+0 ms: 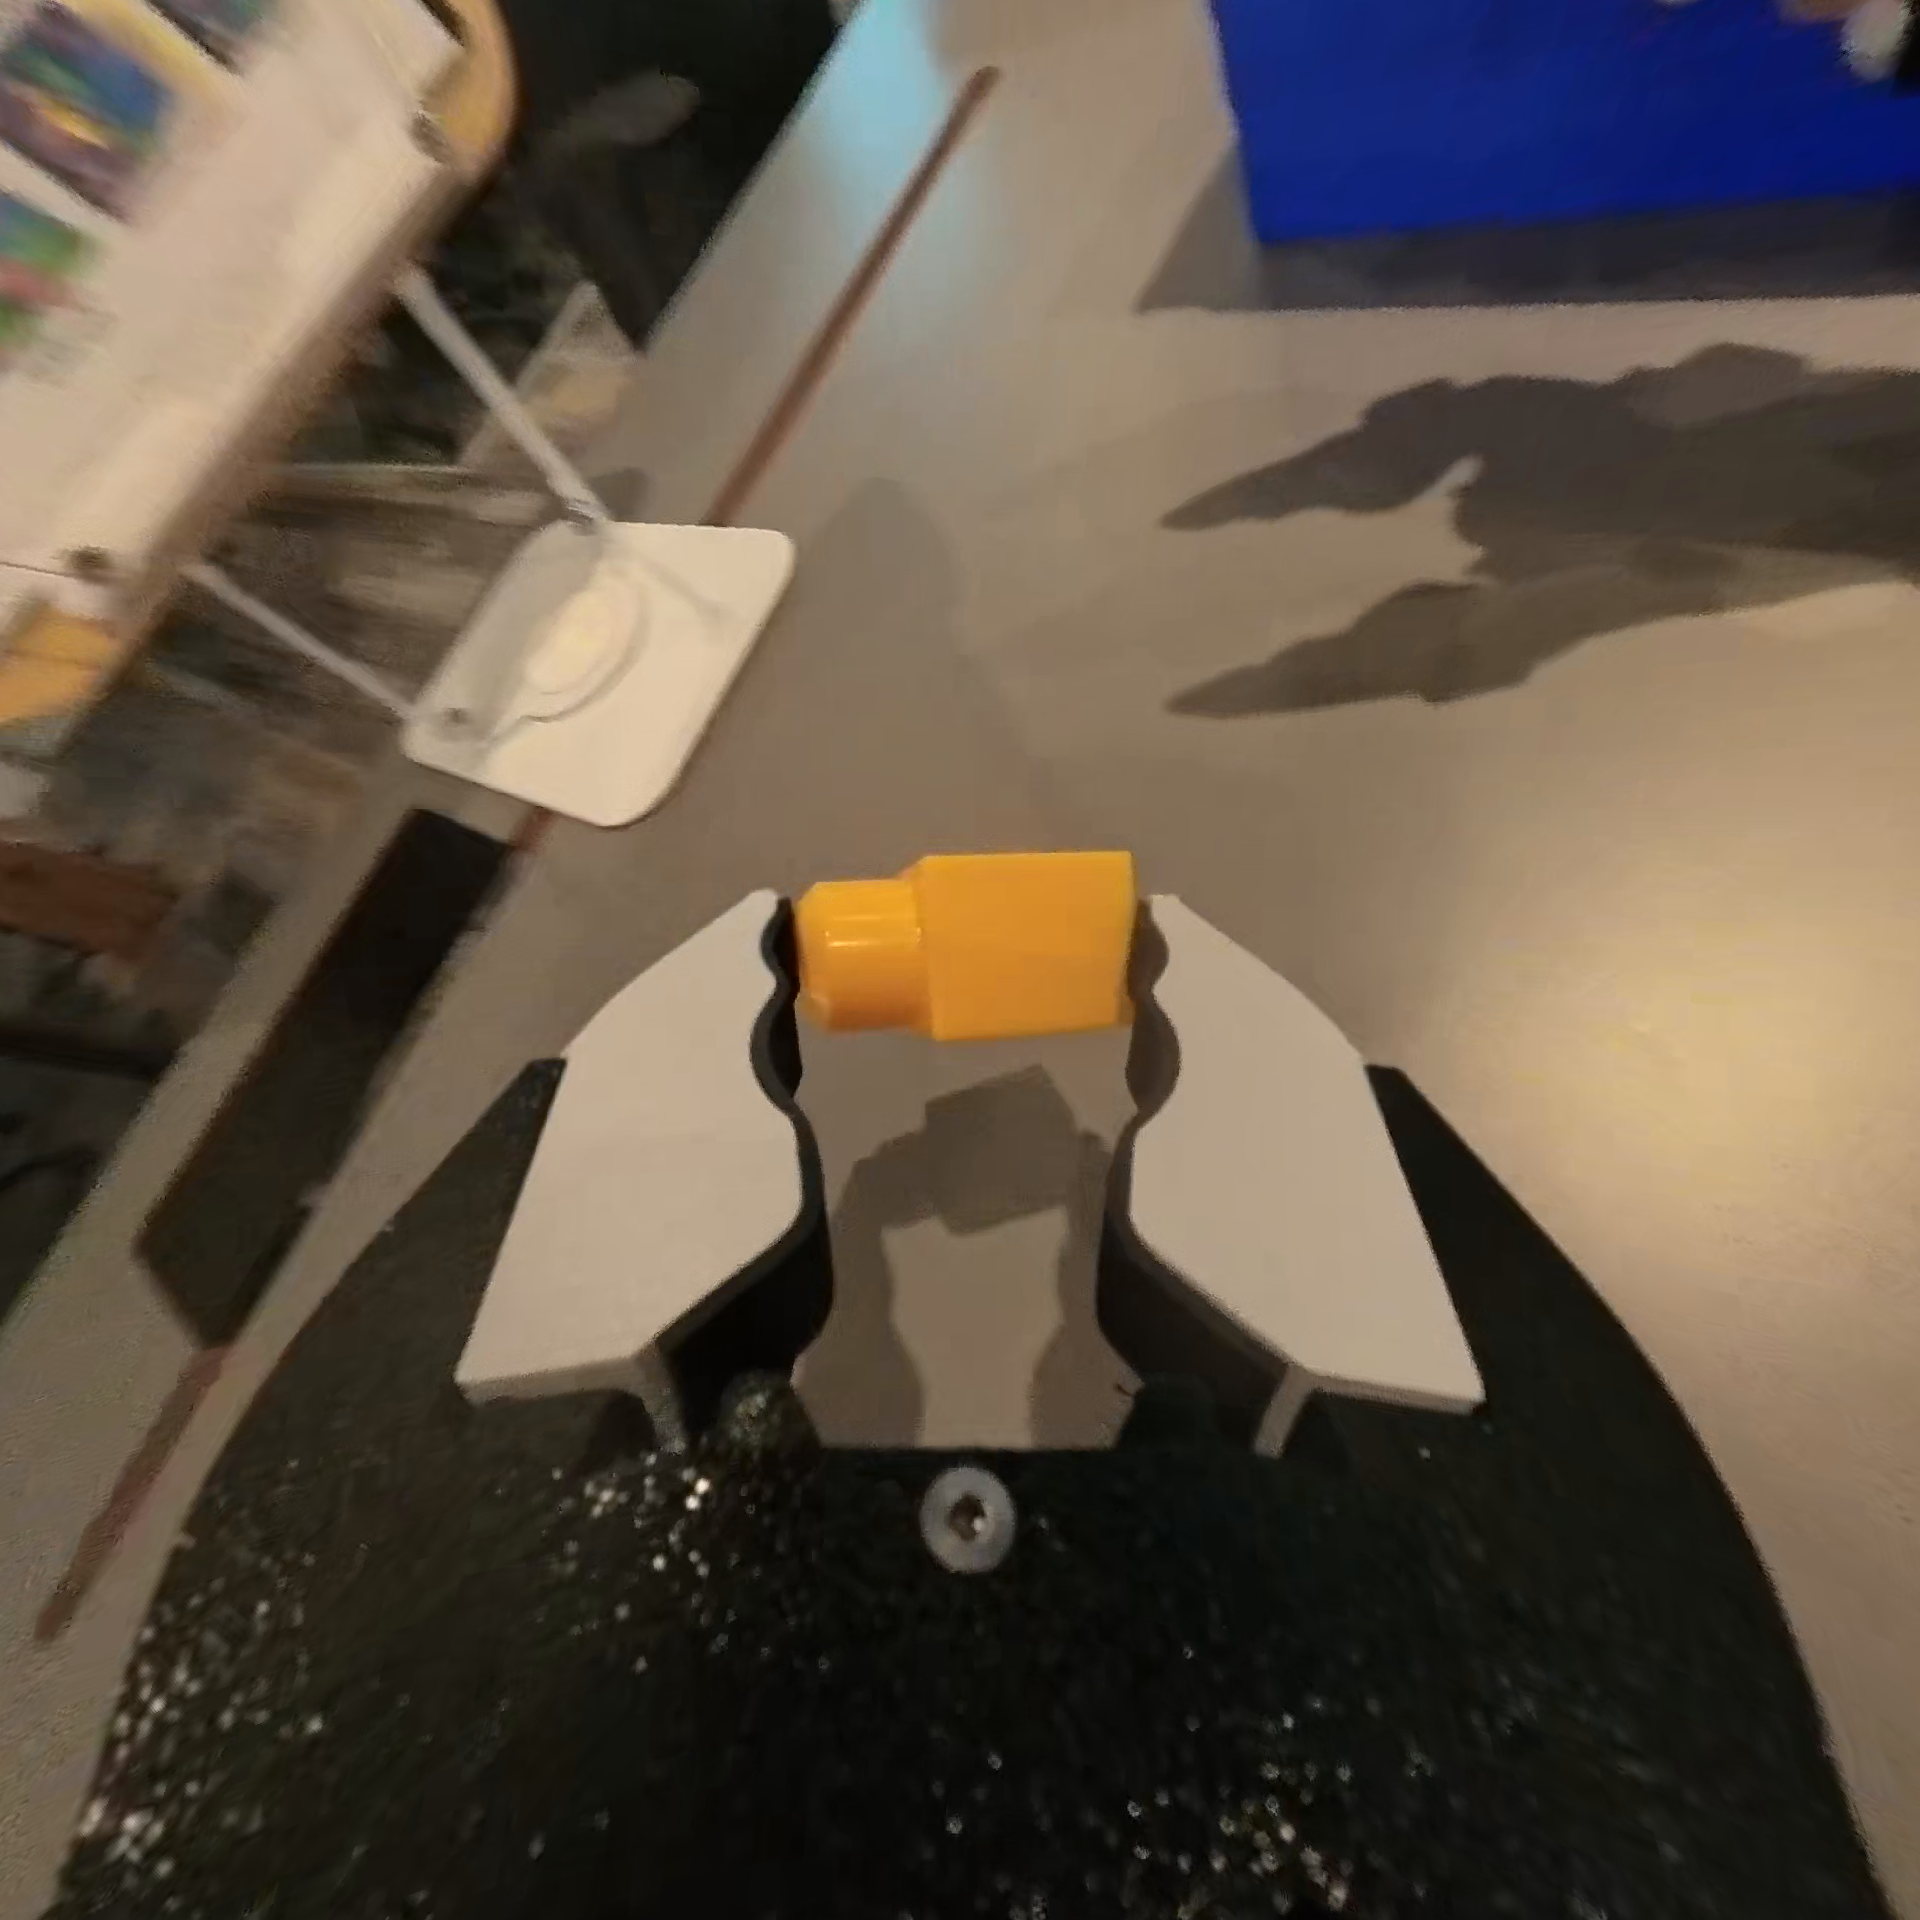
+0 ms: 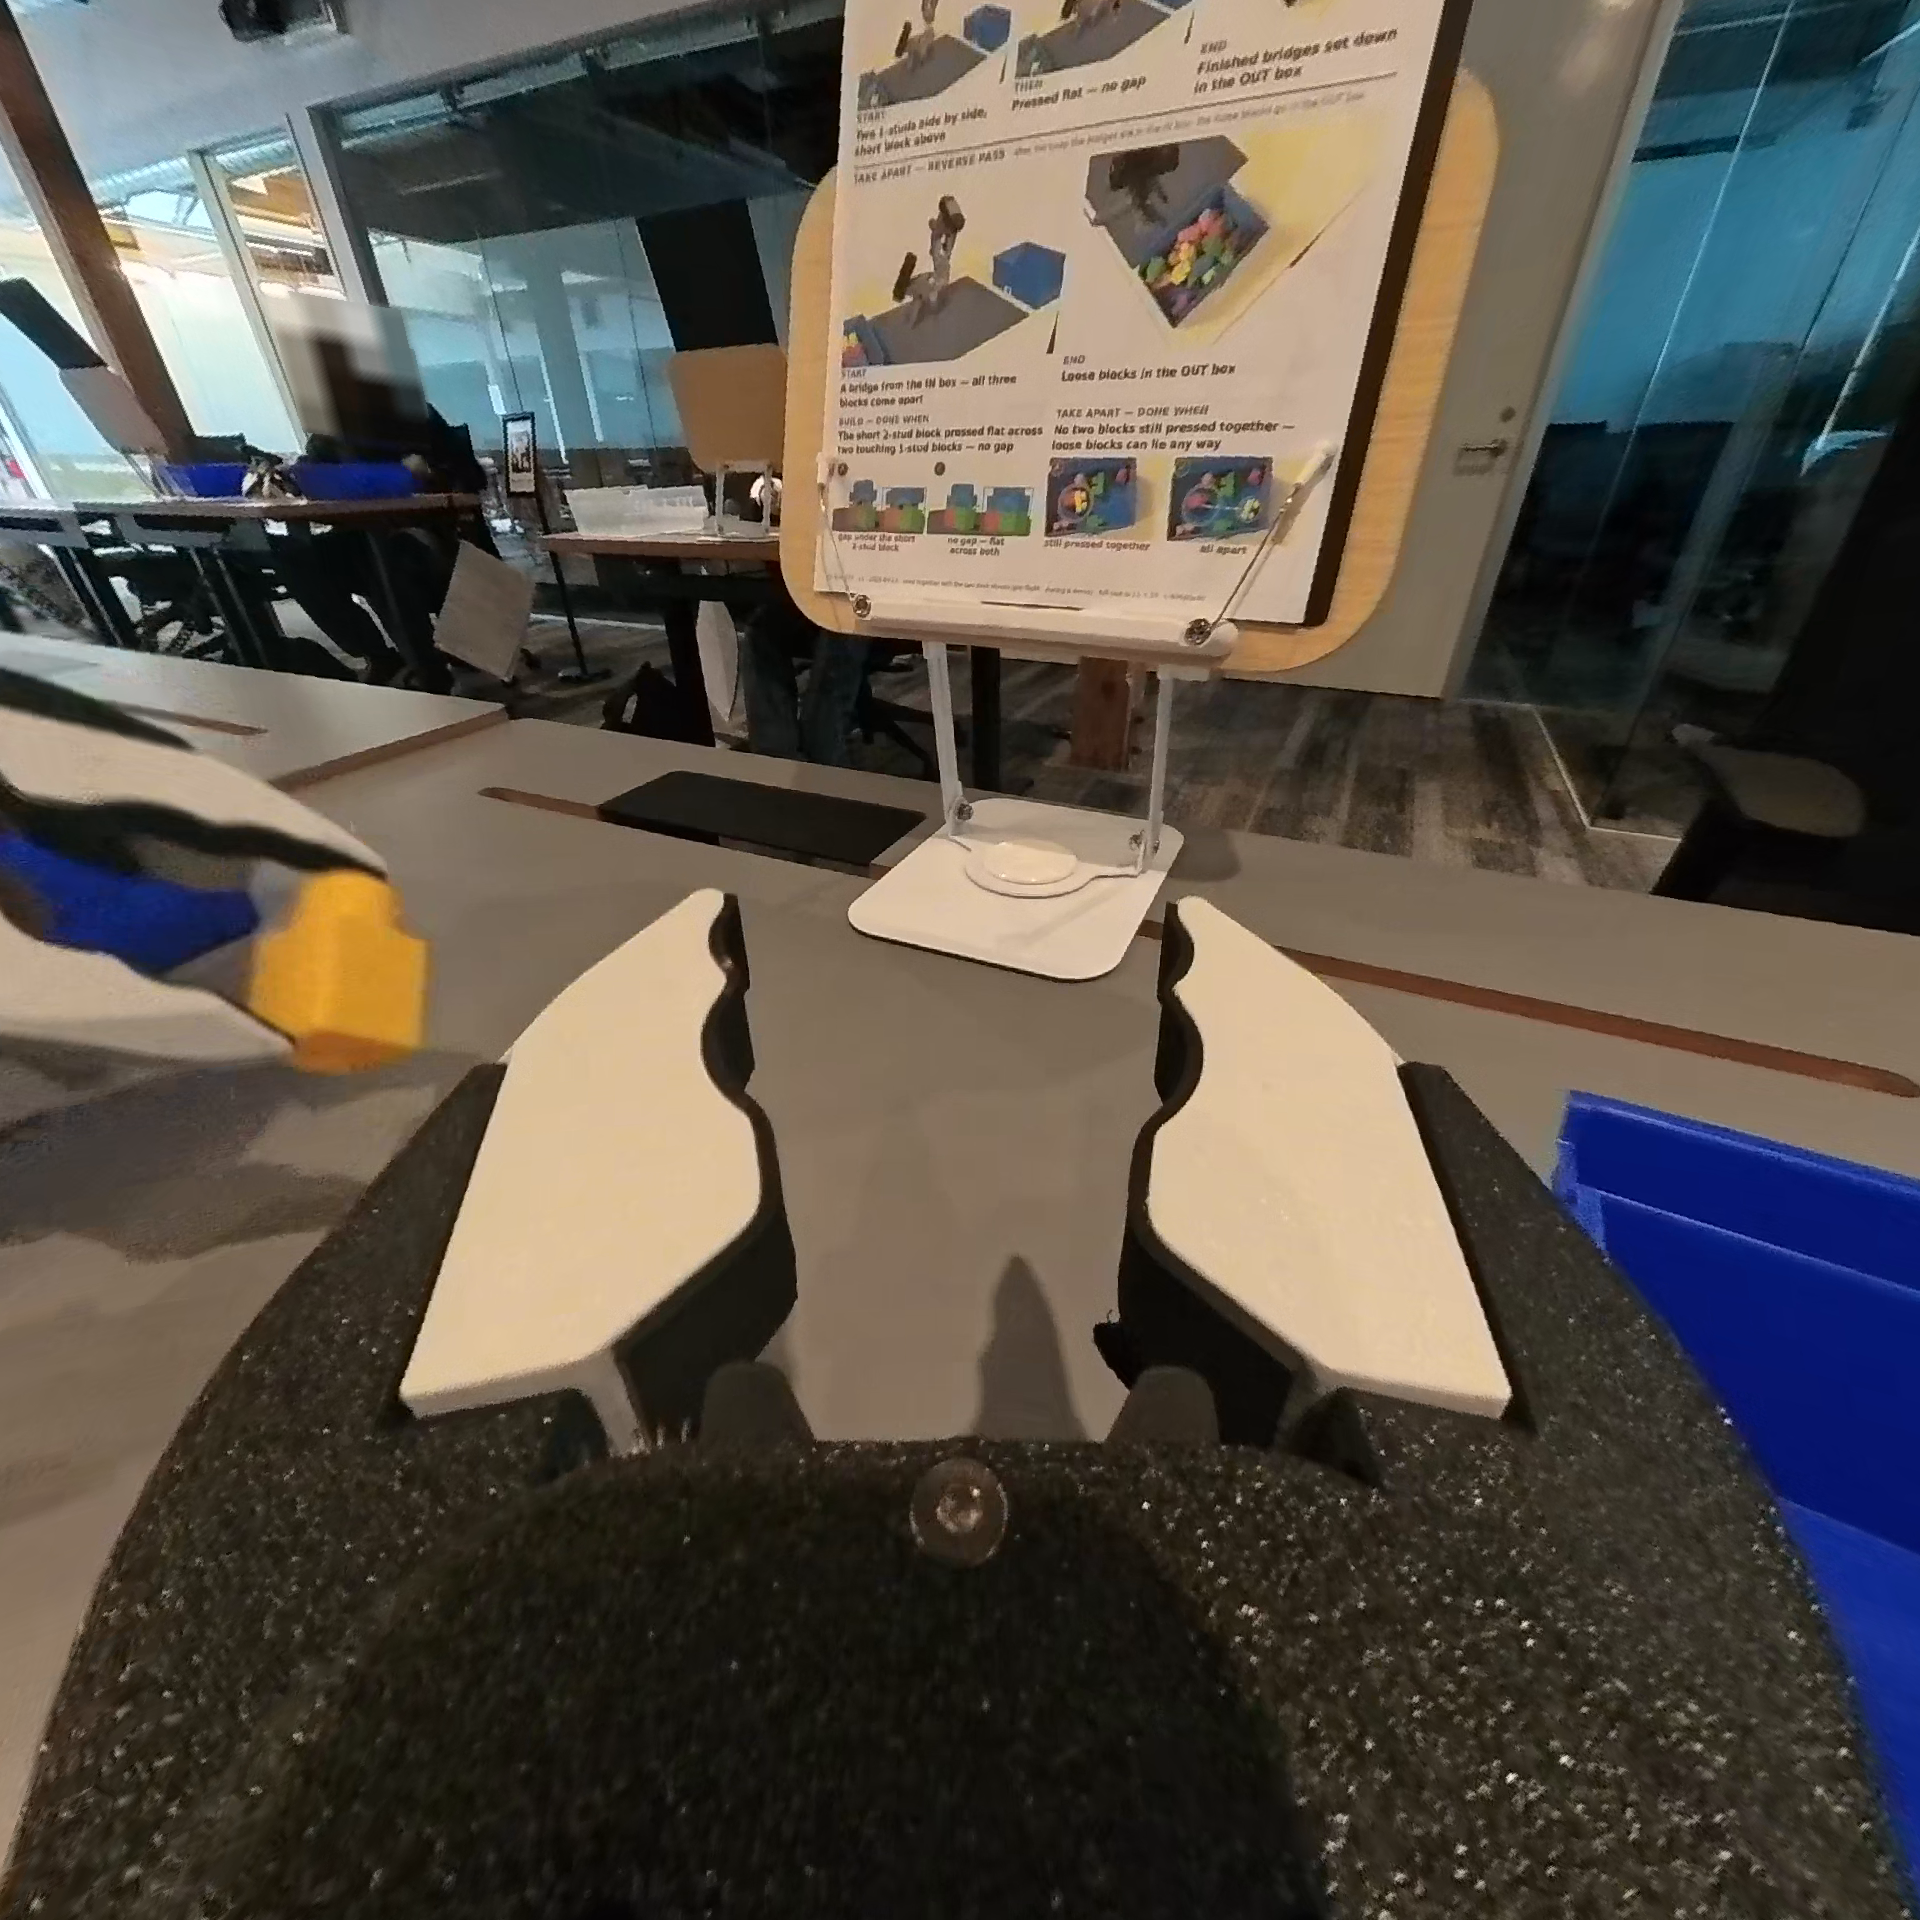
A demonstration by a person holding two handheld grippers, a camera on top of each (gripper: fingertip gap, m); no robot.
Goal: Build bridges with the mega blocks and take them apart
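My left gripper is shut on an orange one-stud block. It lies sideways between the fingertips, stud against the left pad and base against the right pad, held above the grey table. The right wrist view shows the same block at the tips of the left gripper at the left edge. My right gripper is open and empty above the table, with only bare table between its fingers.
A white stand base carrying an instruction board stands at the table's far edge; it also shows in the left wrist view. A blue box sits far right, and its wall is close on my right. A black pad lies near the stand.
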